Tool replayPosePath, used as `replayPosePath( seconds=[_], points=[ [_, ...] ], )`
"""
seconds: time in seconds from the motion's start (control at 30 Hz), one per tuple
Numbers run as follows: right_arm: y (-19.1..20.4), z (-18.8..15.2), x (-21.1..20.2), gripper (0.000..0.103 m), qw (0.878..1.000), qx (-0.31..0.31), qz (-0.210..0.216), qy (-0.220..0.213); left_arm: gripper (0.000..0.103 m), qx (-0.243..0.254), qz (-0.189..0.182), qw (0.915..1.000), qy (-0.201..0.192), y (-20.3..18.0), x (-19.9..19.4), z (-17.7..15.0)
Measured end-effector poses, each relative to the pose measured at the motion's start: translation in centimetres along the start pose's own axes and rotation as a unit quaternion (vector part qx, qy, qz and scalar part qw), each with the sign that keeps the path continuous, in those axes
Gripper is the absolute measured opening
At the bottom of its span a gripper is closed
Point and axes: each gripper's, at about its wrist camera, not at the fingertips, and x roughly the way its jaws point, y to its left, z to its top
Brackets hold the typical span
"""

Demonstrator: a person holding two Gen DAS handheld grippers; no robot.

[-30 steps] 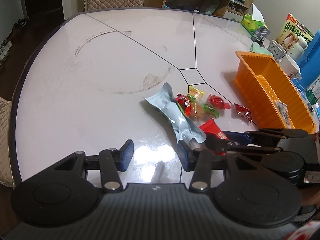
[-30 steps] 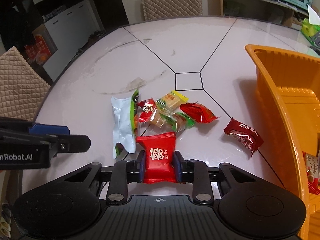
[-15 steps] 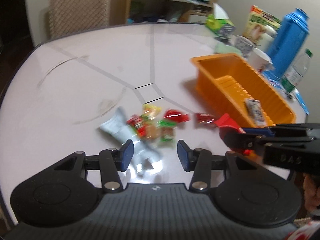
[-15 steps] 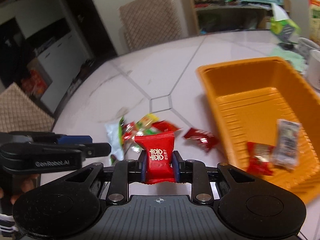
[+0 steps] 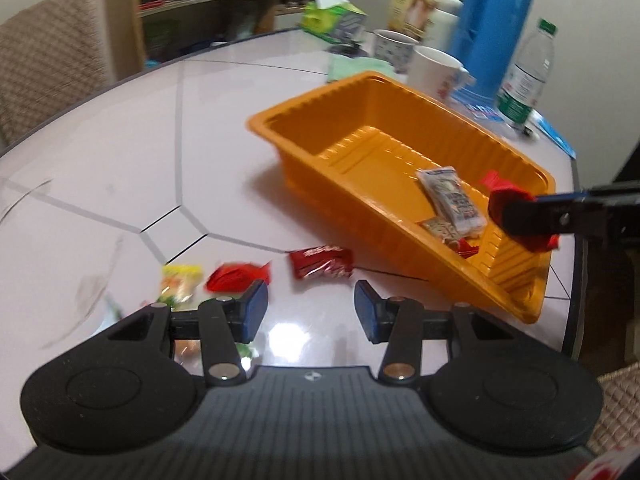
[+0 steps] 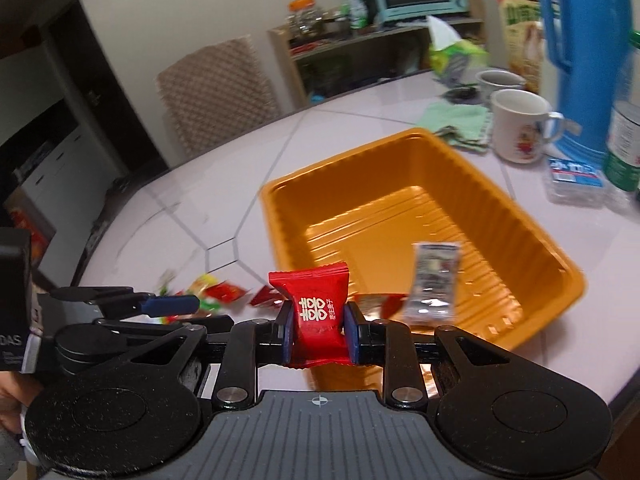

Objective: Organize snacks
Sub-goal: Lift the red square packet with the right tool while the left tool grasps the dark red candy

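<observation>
My right gripper (image 6: 318,330) is shut on a red candy packet (image 6: 318,308) with white characters and holds it in the air over the near end of the orange tray (image 6: 440,140). In the tray lie a silver packet (image 6: 434,280) and a red snack. In the left wrist view the same gripper (image 5: 524,222) reaches in from the right above the tray (image 5: 304,168). My left gripper (image 5: 311,312) hangs open and holds nothing, low over the table. Just beyond it lie a dark red snack (image 5: 322,262), a red candy (image 5: 236,278) and a yellow packet (image 5: 182,284).
Behind the tray stand a blue thermos (image 6: 580,60), a white mug (image 6: 520,128), a second cup, a water bottle (image 5: 528,76) and a green cloth (image 6: 456,120). A quilted chair (image 6: 216,92) stands at the far edge. The table's edge runs close to the tray's right side.
The right gripper has lifted the red packet off the table and carried it right, over the tray. The left gripper has swung right past the snack pile, still open.
</observation>
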Motion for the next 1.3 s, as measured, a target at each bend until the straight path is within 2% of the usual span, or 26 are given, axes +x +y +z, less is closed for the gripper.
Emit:
replayPosePath(
  seconds=[0.23,0.53,0.9,1.07,1.3],
  points=[
    [-2.0,0.2,-0.5,0.026,1.0,0.021,-0.022,-0.004,0.045,0.055,-0.042,0.9976,0.005,0.0,3.4,1.5],
    [-3.7,0.3,-0.5,0.026,0.998,0.043,-0.044,-0.005,0.05,0.123,-0.078,0.9886,0.037,0.0,6.8,2.4],
    [-3.9,0.1,-0.2,0.026,0.998,0.049,-0.045,0.002,0.049,0.148,-0.088,0.9833,0.059,-0.8,5.8,0.9],
    [-4.0,0.1,-0.1,0.026,0.998,0.049,-0.045,0.003,0.048,0.111,-0.078,0.9886,0.065,-0.9,5.1,0.5],
    [-4.2,0.1,-0.3,0.026,0.998,0.049,-0.048,0.001,0.048,0.051,-0.059,0.9951,0.062,-0.7,6.1,1.8]
  ],
)
